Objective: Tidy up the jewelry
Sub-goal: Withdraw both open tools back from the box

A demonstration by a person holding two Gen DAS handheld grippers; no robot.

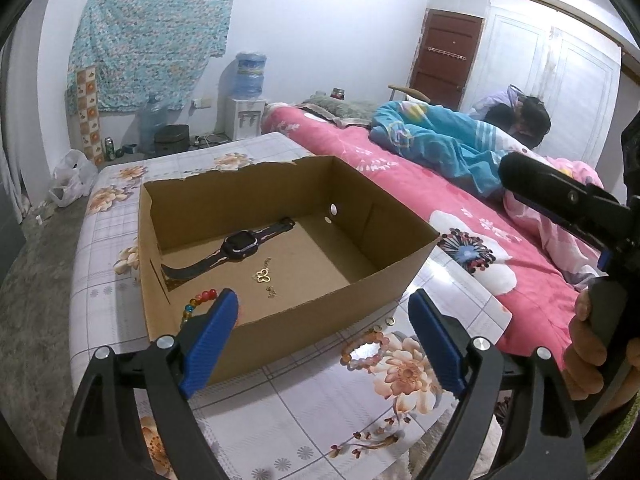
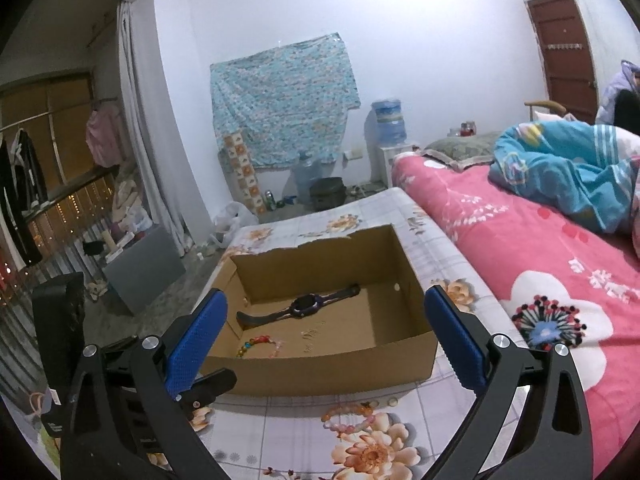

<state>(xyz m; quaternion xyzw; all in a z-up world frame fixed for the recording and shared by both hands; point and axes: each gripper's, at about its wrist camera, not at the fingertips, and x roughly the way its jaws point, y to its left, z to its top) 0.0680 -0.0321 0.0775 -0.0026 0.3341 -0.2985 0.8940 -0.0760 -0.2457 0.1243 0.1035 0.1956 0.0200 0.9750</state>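
Observation:
An open cardboard box (image 1: 320,292) (image 2: 332,368) sits on a low mattress with a floral sheet. Inside lie a dark watch (image 1: 236,246) (image 2: 304,305), a gold butterfly chain (image 1: 264,278) (image 2: 310,335) and a coloured bead bracelet (image 1: 198,302) (image 2: 256,343). In front of the box, on the sheet, rest a pink bead bracelet (image 1: 362,350) (image 2: 346,416) and a small ring (image 1: 390,321) (image 2: 393,401). My left gripper (image 1: 324,340) stands open before the box's near wall, nothing between its blue pads. My right gripper (image 2: 326,348) is open too, and empty.
A pink flowered bed (image 1: 460,200) (image 2: 540,248) with a blue blanket runs along the right, and a person (image 1: 524,114) sits at its far end. The floor on the left holds water bottles (image 2: 308,176), a plastic bag (image 1: 70,178) and a grey board (image 2: 144,268).

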